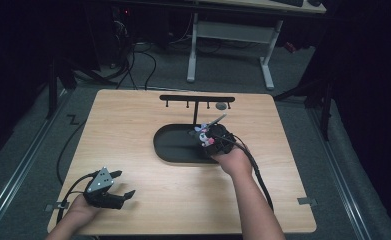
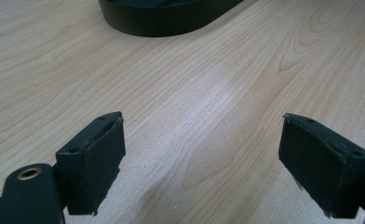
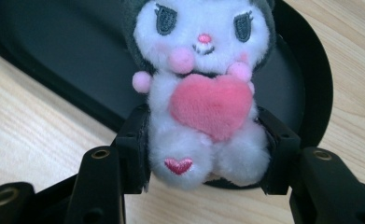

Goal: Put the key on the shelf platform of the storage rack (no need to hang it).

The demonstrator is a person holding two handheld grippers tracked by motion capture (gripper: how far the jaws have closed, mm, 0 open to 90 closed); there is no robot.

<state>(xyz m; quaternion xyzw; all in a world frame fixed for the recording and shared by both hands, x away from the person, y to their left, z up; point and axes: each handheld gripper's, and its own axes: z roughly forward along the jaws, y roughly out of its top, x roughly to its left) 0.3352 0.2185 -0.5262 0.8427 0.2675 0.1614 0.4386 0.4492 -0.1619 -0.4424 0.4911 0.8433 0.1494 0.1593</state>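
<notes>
Fingers (image 3: 133, 149) of right gripper (image 3: 203, 154) clamp plush toy (image 3: 203, 93) at its lower body, over black oval tray (image 1: 175, 145). Left gripper (image 2: 201, 163) spread wide, holding nothing, above bare table (image 2: 217, 84), well apart from toy.

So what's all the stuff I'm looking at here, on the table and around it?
Plush toy: one, white with a pink heart, clamped in the right tongs above the tray's right end.
Tray: one, black, oval, mid-table.
Hook rack: one, black, T-shaped, standing at the tray's far edge.
Table: one, light wood.
Desk frame: one, white, on the floor beyond the table.
Left tongs: black, wide open, near the table's front left corner, nothing between them.
Right tongs: black, shut on the plush toy.
Person's forearms: two, coming in from the bottom edge.
</notes>
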